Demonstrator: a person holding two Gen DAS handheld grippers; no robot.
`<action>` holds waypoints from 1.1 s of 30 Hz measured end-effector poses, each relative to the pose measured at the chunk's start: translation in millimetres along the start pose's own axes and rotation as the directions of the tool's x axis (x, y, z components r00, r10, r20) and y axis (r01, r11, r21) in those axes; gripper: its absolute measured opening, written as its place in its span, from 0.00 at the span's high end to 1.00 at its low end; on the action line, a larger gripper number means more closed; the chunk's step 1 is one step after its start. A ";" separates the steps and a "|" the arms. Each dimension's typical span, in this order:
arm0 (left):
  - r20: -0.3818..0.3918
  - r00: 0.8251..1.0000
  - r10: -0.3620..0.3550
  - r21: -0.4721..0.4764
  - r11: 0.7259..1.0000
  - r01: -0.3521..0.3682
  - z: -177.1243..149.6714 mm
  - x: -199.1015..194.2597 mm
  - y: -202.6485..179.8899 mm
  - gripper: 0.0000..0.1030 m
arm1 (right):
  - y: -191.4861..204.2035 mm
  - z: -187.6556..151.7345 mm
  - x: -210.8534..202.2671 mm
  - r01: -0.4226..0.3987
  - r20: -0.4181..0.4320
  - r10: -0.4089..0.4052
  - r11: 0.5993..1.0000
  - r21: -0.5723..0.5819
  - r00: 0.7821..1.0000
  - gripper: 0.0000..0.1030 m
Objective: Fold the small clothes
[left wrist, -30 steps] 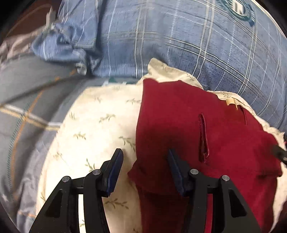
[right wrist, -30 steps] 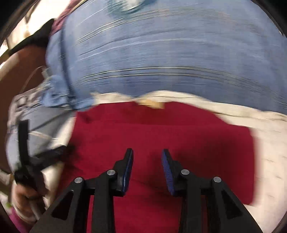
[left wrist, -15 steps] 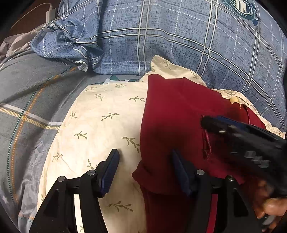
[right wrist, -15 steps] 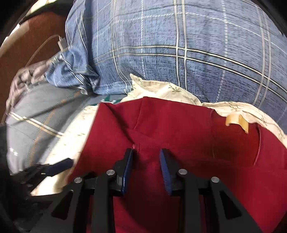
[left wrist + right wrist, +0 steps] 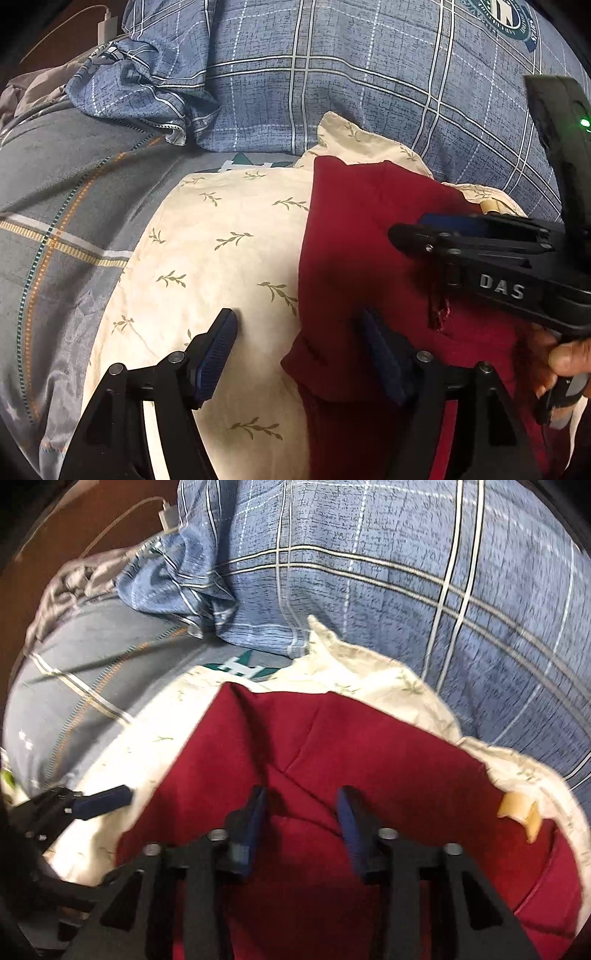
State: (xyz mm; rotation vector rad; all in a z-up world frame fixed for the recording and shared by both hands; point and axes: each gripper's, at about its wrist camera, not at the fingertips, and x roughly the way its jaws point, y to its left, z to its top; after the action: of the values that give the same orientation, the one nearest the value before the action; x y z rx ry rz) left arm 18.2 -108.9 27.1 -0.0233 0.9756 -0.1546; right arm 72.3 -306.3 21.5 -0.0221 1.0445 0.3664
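Observation:
A dark red garment (image 5: 362, 236) lies folded on a cream leaf-print cloth (image 5: 221, 240). My left gripper (image 5: 295, 332) straddles the garment's near-left corner. Its jaws are opening; one pad (image 5: 218, 347) rests over the cream cloth, clear of the red fabric. My right gripper (image 5: 406, 232) reaches in from the right above the garment's middle. In the right wrist view the right gripper (image 5: 301, 805) stands partly apart over a crease in the red garment (image 5: 388, 753), pinching nothing. A tan label (image 5: 517, 808) shows at the garment's right edge. The left gripper's blue pad (image 5: 103, 805) shows at far left.
A blue plaid pillow (image 5: 369, 74) fills the back. Grey bedding with an orange stripe (image 5: 74, 206) lies to the left. A white charger (image 5: 107, 27) sits at the top left corner. A person's hand (image 5: 565, 354) holds the right gripper's handle.
The left jaws have widened around the garment's corner. The right gripper has swung left over the red garment and into the left wrist view.

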 end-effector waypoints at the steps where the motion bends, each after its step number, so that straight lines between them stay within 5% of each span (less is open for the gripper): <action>1: -0.003 1.000 -0.002 -0.003 1.000 0.002 0.4 0.5 0.4 0.30 | 0.2 -0.7 -2.1 -0.015 -0.002 0.015 1.000 -0.005 1.000 0.67; 8: 0.001 1.000 0.007 -0.008 1.000 -0.007 0.5 1.5 -1.0 0.28 | 5.9 2.2 4.9 -0.028 -0.020 0.027 0.998 -0.061 0.999 0.68; 14: -0.001 1.000 0.001 -0.013 1.000 -0.001 0.6 1.2 0.6 0.28 | 21.5 -1.6 -4.9 0.114 0.052 -0.110 0.989 -0.097 0.993 0.90; 17: -0.002 1.000 0.004 -0.016 1.000 -0.004 0.5 1.8 0.4 0.28 | 9.7 -2.7 -6.4 0.236 0.092 -0.231 0.971 -0.042 0.969 0.90; 21: -0.001 1.000 0.007 -0.017 1.000 -0.007 0.7 2.5 -0.6 0.27 | -7.4 -9.4 -12.5 0.139 0.102 -0.149 0.986 0.094 0.984 0.88; 26: -0.001 1.000 0.010 -0.020 1.000 -0.010 0.4 1.6 -0.9 0.27 | -6.3 -33.6 -70.4 -0.007 0.213 -0.032 0.983 0.183 0.977 0.65; 33: -0.004 1.000 0.004 -0.032 0.999 -0.004 -0.7 -2.6 0.9 0.27 | 4.9 -72.5 -65.3 0.033 0.122 -0.055 0.985 0.172 0.991 0.62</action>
State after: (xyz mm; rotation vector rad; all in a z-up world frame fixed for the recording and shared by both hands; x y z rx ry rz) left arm 16.3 -107.6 28.7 -0.0500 0.9821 -0.1357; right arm -19.3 -334.1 40.8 0.1293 0.9452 0.2346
